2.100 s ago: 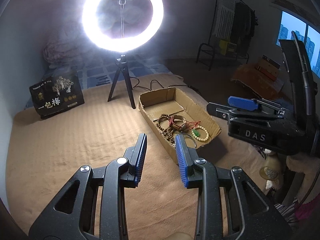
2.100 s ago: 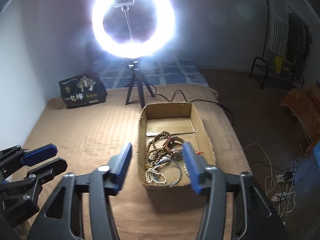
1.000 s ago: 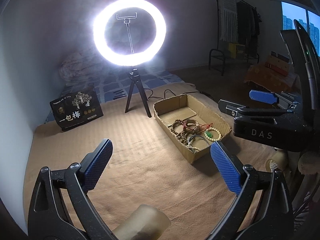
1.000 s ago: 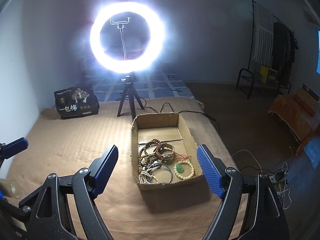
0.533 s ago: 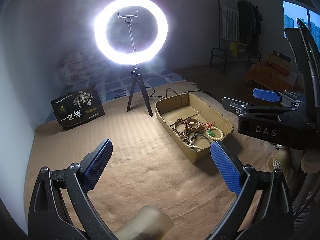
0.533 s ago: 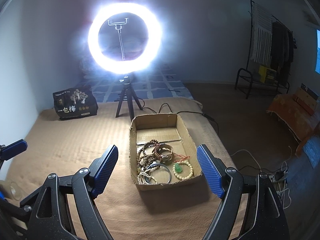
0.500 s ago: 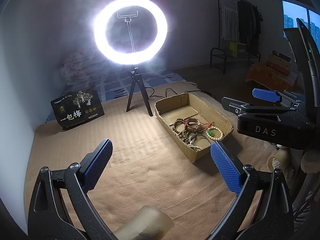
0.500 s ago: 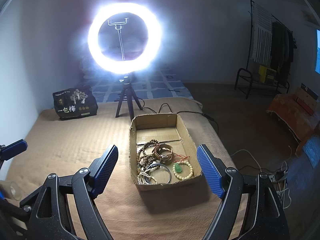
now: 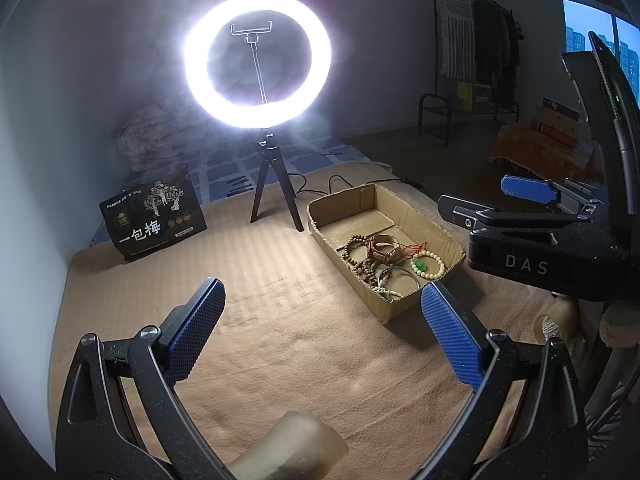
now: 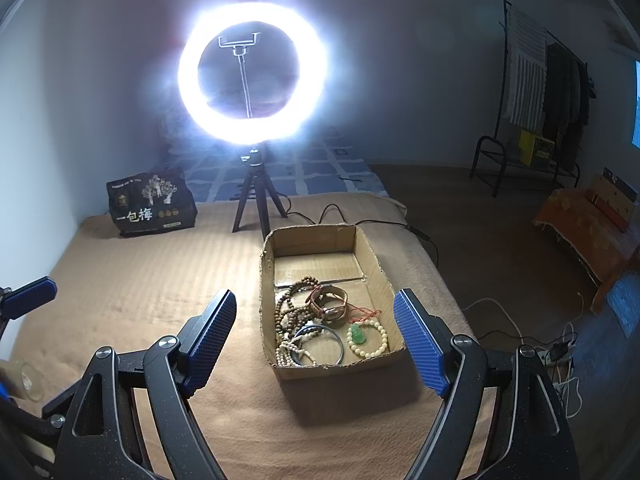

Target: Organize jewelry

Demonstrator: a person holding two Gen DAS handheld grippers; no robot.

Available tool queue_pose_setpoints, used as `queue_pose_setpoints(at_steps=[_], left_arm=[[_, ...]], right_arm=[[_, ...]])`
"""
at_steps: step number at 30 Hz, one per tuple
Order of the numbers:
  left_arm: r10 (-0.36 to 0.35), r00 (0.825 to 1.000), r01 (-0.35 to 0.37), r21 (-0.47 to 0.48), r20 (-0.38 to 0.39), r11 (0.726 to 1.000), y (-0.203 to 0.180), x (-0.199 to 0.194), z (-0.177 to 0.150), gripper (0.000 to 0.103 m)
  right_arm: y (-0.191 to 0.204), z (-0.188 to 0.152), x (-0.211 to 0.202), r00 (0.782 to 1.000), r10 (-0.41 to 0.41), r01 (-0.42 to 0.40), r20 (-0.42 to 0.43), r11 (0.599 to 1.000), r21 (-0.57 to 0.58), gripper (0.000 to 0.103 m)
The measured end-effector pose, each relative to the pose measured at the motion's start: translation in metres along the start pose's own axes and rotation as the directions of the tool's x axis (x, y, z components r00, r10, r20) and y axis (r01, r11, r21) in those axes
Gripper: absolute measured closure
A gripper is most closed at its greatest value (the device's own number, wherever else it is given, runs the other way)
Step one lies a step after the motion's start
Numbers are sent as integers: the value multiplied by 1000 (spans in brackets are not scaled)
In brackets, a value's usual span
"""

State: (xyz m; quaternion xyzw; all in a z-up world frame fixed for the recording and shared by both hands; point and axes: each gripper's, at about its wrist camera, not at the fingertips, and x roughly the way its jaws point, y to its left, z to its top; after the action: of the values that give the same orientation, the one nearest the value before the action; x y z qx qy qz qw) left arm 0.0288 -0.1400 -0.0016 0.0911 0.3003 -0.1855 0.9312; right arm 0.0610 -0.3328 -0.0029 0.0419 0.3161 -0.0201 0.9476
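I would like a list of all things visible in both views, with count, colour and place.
cardboard box: one, brown, open, on the tan blanket
wooden bead strands: dark brown, box left side
watch: one, brown strap, box middle
cream bracelet: one, green pendant, box near right
metal bangle: one, dark, box near end
ring light: one, white, lit, black tripod behind box
black bag: one, far left
clothes rack: one, black, right background
left claw: open, blue pads
right claw: open, blue pads

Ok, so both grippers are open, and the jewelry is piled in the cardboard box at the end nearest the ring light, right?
Not quite. Both the left gripper and right gripper are open, but the jewelry lies in the cardboard box at the end nearest the grippers; the end toward the ring light is bare. The right wrist view shows it.
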Motion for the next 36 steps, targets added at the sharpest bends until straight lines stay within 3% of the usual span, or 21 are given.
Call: queue_pose_setpoints(at_steps=[36], left_arm=[[2,1000,-2,-2,-1,1000,-1,-1,1,2]], right_arm=[[3,-2,1,1000,1,-1,-8,1000,-11,22]])
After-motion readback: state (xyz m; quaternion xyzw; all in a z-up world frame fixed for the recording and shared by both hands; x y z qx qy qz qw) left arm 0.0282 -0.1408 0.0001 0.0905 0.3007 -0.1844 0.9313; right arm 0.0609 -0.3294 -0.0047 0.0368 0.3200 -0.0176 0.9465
